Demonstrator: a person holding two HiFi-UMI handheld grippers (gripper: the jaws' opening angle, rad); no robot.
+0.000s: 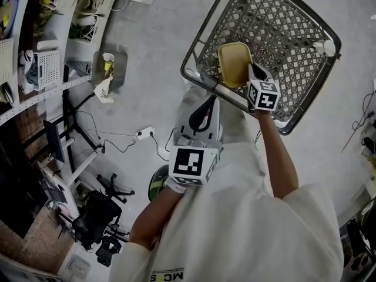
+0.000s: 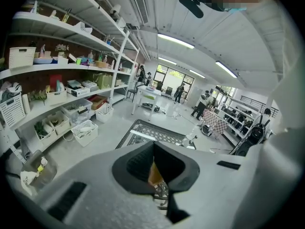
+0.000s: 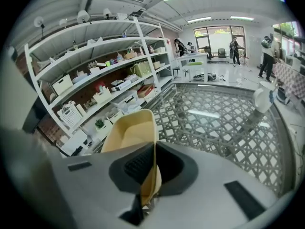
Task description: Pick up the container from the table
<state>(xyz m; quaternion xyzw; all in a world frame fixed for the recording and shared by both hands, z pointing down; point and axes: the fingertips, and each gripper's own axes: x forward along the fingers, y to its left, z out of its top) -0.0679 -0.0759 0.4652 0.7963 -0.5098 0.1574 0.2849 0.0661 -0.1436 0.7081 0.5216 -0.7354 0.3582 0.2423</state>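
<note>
Metal lattice forms the table, and its rounded rim runs nearest the person, with bare grey floor open all along that near edge. Just inside that rim is the container, a pale yellow tub with rounded corners and thin walls, its hollow showing from above. I can't tell whether it touches the mesh. The right gripper reaches over the table's rim on an outstretched arm, jaws clenched on the tub's side wall. The left gripper hangs short of the table, over the floor, jaws pressed together and gripping nothing.
</note>
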